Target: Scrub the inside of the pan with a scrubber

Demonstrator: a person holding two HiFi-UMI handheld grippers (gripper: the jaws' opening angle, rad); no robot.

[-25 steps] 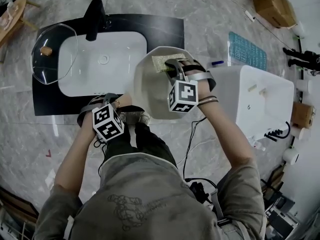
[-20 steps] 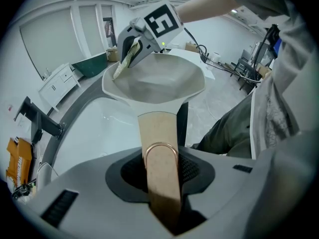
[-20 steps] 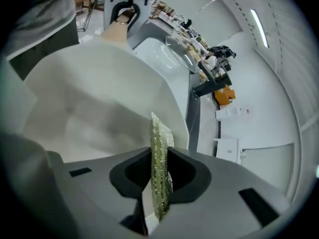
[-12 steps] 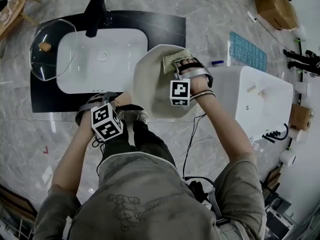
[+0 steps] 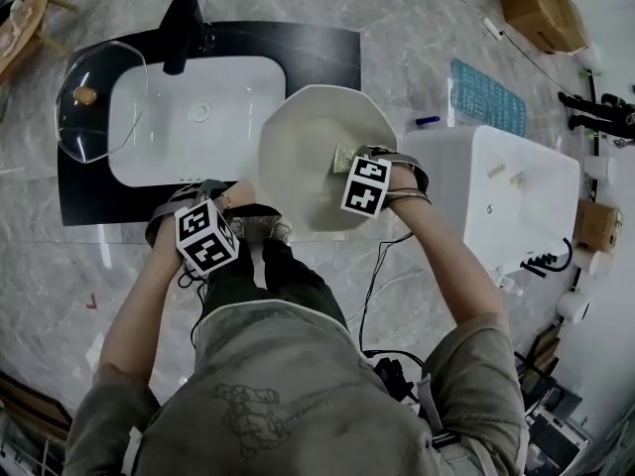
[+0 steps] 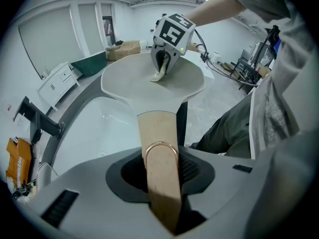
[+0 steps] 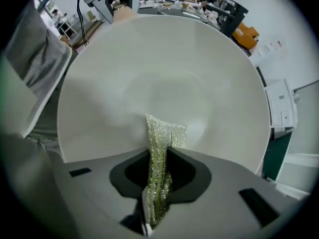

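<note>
The pan point(image 5: 298, 137) is being held up in the air straight ahead of the left tool point(image 6: 162, 183), which is clamping tight on the pan's wooden handle point(image 6: 158, 138) and keeping the bowl tipped toward the other hand. The right tool point(image 7: 155, 178) is reaching in over the rim nearest to it, its two sides pinching a folded, glittery yellow-green scrubber point(image 7: 163, 131) so that the free end is sticking out just past the tips and pressing on the pan's inner wall low down, close to that near rim.

Scrubbing is looking well under way rather than starting or ending. The inside is showing pale and even all over (no foam, streaks or dirt that I can make out), so the pictures are not telling which parts are already done. By where the scrubber is sitting, the near wall is getting worked; the middle of the bowl and the wall farthest from the right tool are probably waiting for more passes.

Beyond the left tool and below the pan, a white sink point(image 5: 213, 142) is lying with a glass lid point(image 5: 99, 102) resting at its far end.
</note>
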